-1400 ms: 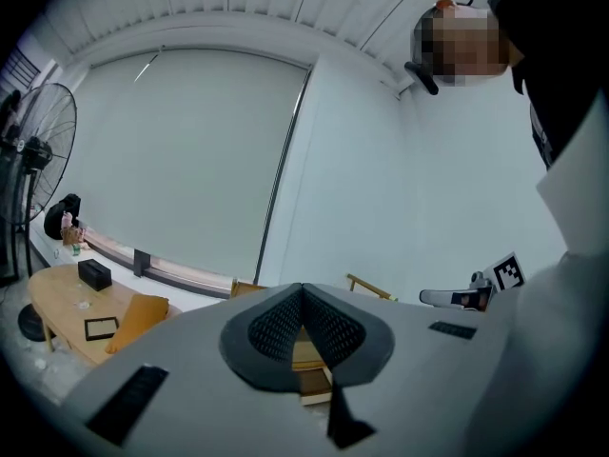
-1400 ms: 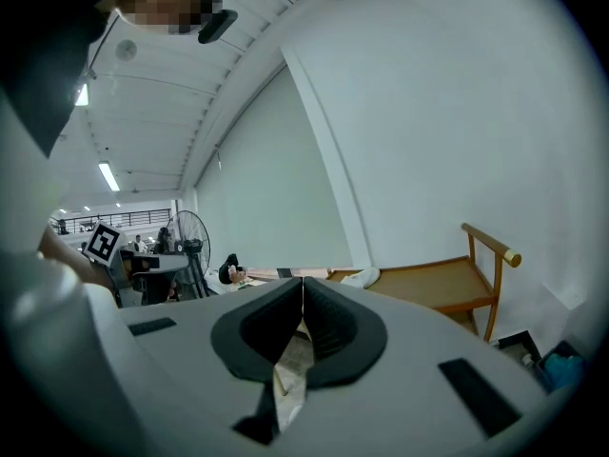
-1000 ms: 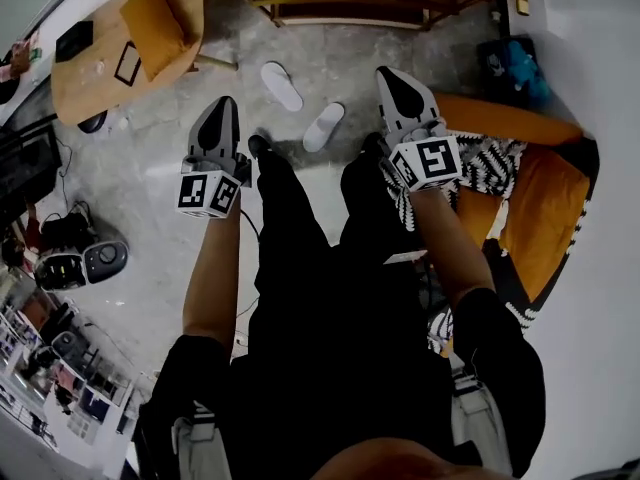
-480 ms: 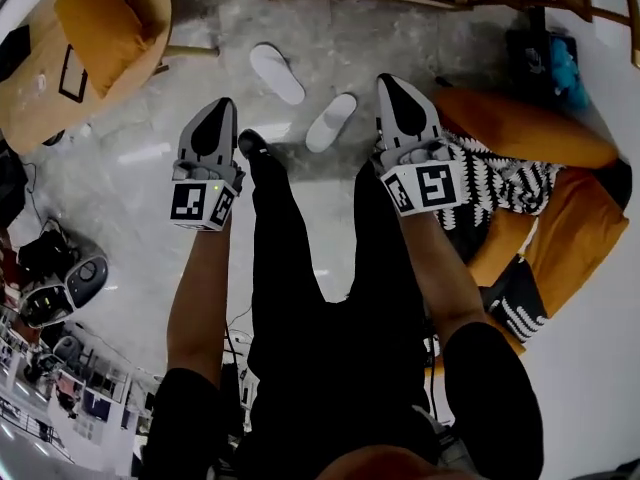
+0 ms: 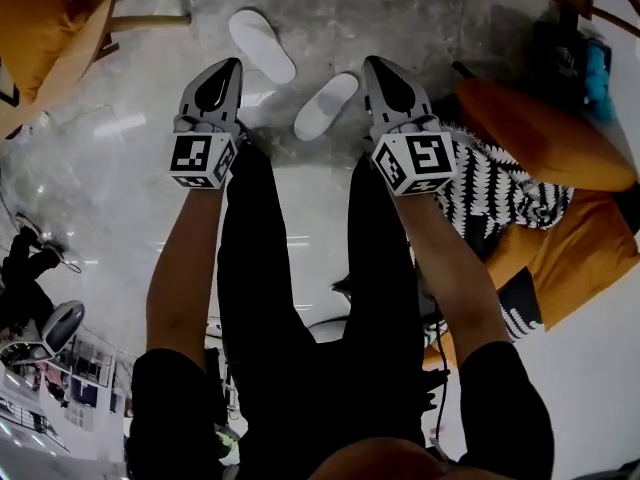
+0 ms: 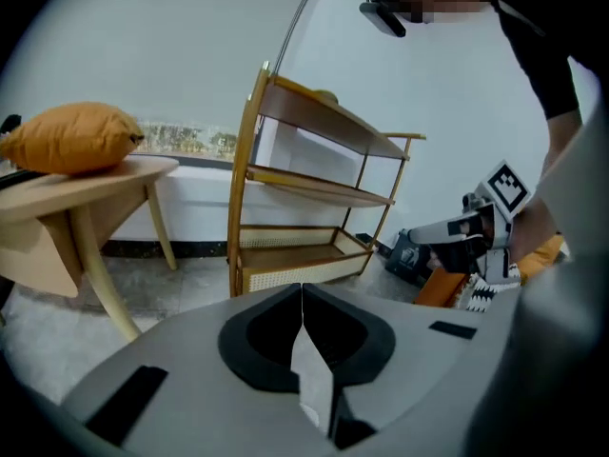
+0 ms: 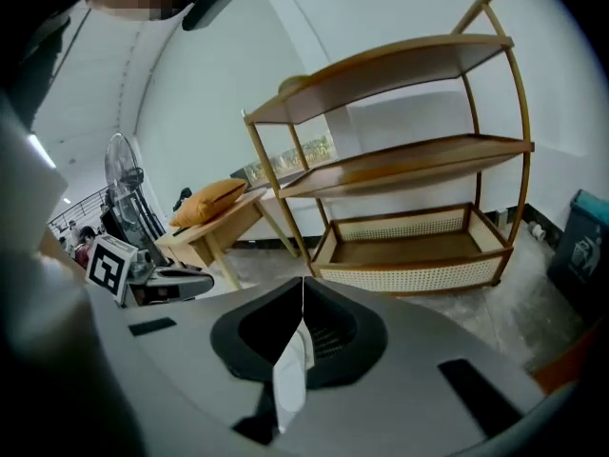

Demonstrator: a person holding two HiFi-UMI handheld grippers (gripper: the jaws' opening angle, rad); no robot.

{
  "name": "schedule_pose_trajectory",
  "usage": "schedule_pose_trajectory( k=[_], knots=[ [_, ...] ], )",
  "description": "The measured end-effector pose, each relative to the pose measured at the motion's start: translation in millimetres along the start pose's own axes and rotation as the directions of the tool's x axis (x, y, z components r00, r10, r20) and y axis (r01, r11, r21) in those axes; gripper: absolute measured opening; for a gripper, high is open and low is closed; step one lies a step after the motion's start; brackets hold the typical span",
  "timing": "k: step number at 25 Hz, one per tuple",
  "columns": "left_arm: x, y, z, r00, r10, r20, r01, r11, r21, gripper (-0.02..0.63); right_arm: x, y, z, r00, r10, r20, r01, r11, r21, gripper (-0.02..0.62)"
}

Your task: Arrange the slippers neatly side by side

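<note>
Slippers (image 5: 325, 106) apart — floor (image 5: 110, 183) open leftward

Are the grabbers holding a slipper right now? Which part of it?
Nothing is held. The left gripper and the right gripper are both shut and empty. The slippers lie on the floor beyond them.

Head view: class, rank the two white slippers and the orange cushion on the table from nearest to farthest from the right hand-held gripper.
1. The lower slipper, just left of the right hand-held gripper.
2. The upper slipper, farther up and left.
3. The cushion, on the table in the far top-left corner.
</note>
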State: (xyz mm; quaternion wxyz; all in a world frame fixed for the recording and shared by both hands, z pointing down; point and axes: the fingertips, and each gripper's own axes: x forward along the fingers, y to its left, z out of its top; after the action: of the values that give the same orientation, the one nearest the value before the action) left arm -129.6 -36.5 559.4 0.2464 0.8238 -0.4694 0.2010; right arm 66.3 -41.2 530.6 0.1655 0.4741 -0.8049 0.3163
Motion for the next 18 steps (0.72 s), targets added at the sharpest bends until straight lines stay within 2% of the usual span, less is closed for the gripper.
schedule_pose_trajectory(
  k=[4,8,10,11,14,18],
  knots=[
    [30.7,6.9,-57.4,0.995,0.004,-0.103,-0.003,1.0,0.017,0.016,9.7,-14.9,-31.2,1.0,0.002,-0.029,-0.003,1.0,-0.015,0.032],
    [54.2,15.0,-97.3,0.982,-0.003,-0.187,0.014,0.998,0.06,0.019,31.2,-26.5,-54.9,1.0,0.014,-0.022,-0.015,1.0,-0.015,0.032],
    [65.8,22.0,-115.6,0.975,0.008,-0.223,0.009,0.997,0.076,0.092,48.2,-30.4,-67.0,0.999,0.028,-0.02,-0.029,0.999,-0.019,0.032],
    [71.9,24.5,-124.0,0.971,0.014,-0.237,0.007,0.996,0.085,0.1,56.9,-33.4,-73.0,0.999,0.034,-0.022,-0.034,0.999,-0.022,0.032],
    [88.0,28.8,-146.7,0.961,0.031,-0.276,0.01,0.99,0.143,0.103,79.2,-40.7,-86.0,0.998,0.052,-0.02,-0.052,0.998,-0.037,0.032],
    [108.4,32.2,-181.4,0.938,0.057,-0.342,0.029,0.97,0.243,0.139,96.6,-52.9,-96.8,0.997,0.071,-0.006,-0.071,0.996,-0.062,0.032]
  ],
)
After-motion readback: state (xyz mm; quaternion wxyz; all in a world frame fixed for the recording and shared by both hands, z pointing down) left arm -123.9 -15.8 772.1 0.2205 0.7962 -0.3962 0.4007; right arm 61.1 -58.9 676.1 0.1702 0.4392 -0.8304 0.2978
